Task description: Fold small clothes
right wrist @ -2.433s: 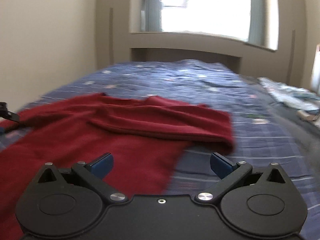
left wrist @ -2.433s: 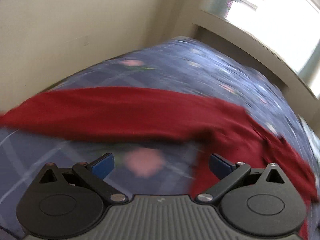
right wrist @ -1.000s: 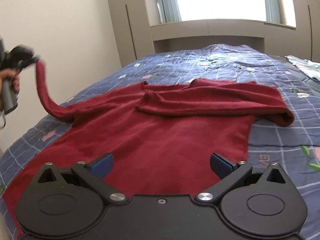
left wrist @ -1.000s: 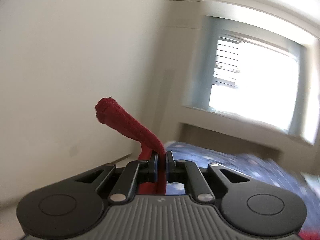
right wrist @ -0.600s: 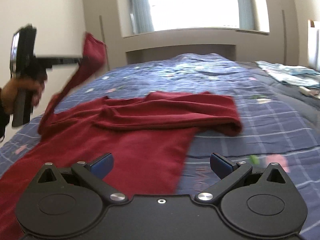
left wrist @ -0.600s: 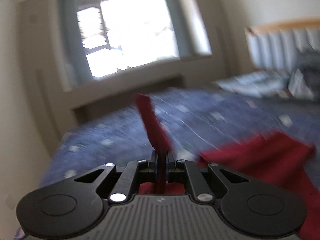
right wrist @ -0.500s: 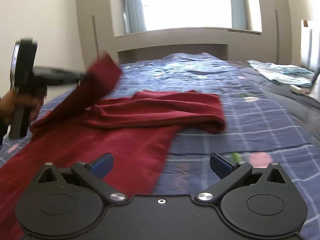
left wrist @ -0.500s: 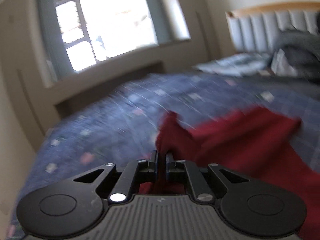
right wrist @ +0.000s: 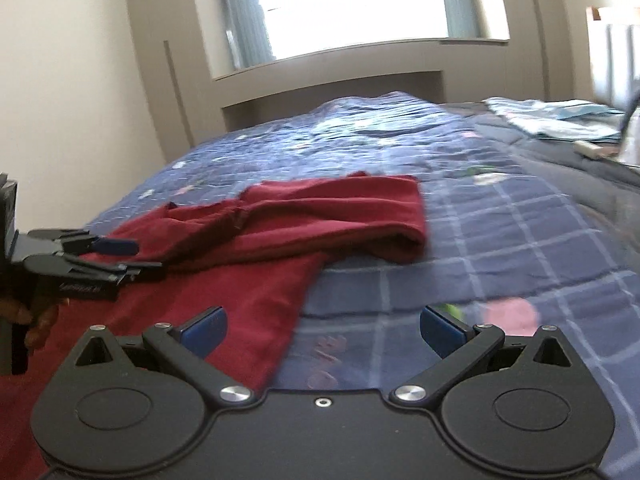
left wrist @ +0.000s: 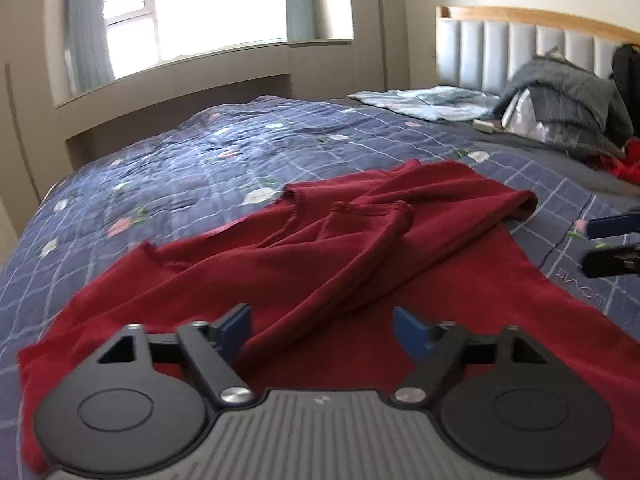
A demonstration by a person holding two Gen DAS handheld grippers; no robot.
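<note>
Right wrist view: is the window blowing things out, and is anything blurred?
Right wrist: window pure white, near quilt smeared, garment readable. Left wrist: window also overexposed, red garment fairly sharp, straight lines bowed by the fisheye.

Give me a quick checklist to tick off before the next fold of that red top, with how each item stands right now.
1. Left tool empty, fingers apart: ok.
2. Right tool empty, fingers apart: ok.
3. Left sleeve folded across the red sweater: ok.
4. Right sleeve folded in: ok.
5. Sleeves lying smooth: not ok; left one is creased and lies slanted.
6. Bottom hem within reach: cannot tell, hidden behind the tools.
</note>
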